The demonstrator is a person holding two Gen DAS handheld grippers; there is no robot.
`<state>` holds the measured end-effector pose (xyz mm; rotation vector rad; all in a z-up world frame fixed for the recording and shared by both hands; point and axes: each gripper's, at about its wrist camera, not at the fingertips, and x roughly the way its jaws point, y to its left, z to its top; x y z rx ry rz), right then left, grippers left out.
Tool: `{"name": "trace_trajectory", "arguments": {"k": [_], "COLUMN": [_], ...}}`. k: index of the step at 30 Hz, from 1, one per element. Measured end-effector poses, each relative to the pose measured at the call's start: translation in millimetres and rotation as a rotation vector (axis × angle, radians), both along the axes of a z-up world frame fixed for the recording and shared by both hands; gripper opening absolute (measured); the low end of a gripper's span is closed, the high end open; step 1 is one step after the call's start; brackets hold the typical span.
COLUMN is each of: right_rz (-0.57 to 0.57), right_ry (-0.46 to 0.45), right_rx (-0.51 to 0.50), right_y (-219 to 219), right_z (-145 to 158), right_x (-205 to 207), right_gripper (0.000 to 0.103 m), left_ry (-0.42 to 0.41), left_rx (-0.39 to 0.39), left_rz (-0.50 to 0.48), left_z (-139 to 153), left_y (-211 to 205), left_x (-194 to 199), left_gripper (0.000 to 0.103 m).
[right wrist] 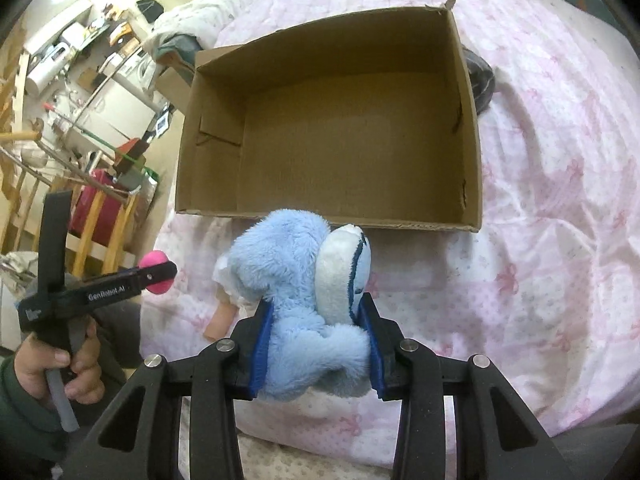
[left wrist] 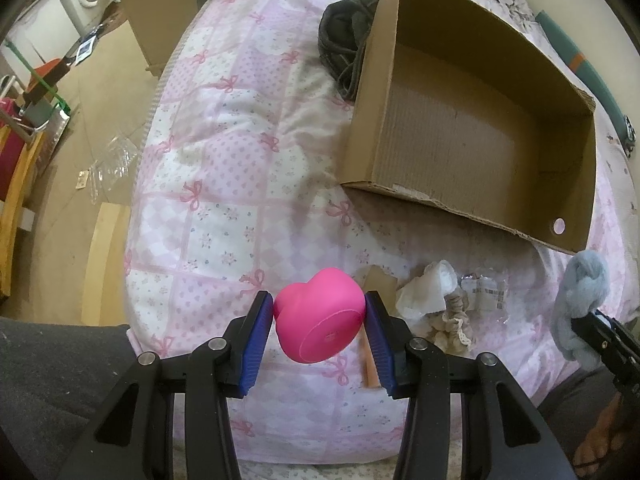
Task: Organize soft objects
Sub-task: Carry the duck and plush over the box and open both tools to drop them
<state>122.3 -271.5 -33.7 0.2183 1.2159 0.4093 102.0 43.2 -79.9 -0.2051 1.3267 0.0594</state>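
My left gripper (left wrist: 319, 305) is shut on a pink heart-shaped soft toy (left wrist: 320, 320) and holds it above the pink quilt; the toy also shows in the right wrist view (right wrist: 157, 272). My right gripper (right wrist: 316, 312) is shut on a blue plush toy (right wrist: 296, 292), which also shows at the right edge of the left wrist view (left wrist: 584, 300). An open cardboard box (left wrist: 472, 132) lies empty on the bed ahead, seen also in the right wrist view (right wrist: 340, 136).
On the quilt (left wrist: 224, 184) lie a dark bundled garment (left wrist: 344, 44) beside the box, a white cloth (left wrist: 428, 288), a beige lace piece (left wrist: 452, 324) and a small plastic packet (left wrist: 484, 292). A doll's arm (right wrist: 220, 320) shows under the plush. The floor and clutter lie left.
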Motion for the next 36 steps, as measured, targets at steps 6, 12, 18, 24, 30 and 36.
{"name": "trace_trajectory", "arguments": {"k": [6, 12, 18, 24, 30, 36], "right_rz": [0.019, -0.006, -0.009, -0.044, -0.099, -0.212], "right_ry": [-0.028, -0.077, -0.204, -0.255, -0.309, -0.272], "right_rx": [0.027, 0.066, 0.123, 0.147, 0.127, 0.080], "right_y": [38, 27, 20, 14, 6, -15], "right_z": [-7, 0, 33, 49, 51, 20], "right_x": [4, 5, 10, 41, 72, 82], "right_gripper": [0.042, 0.042, 0.042, 0.042, 0.042, 0.042], "left_ry": [-0.026, -0.120, -0.235, -0.298, -0.391, -0.413], "left_rx": [0.044, 0.076, 0.074, 0.085, 0.092, 0.073], "left_rz": [0.004, -0.020, -0.073, -0.115, -0.134, -0.189], "left_z": [4, 26, 65, 89, 90, 58], "left_y": [-3, -11, -28, -44, -58, -66], "left_x": [0, 5, 26, 63, 99, 102], "left_gripper": [0.043, 0.043, 0.043, 0.043, 0.043, 0.043]}}
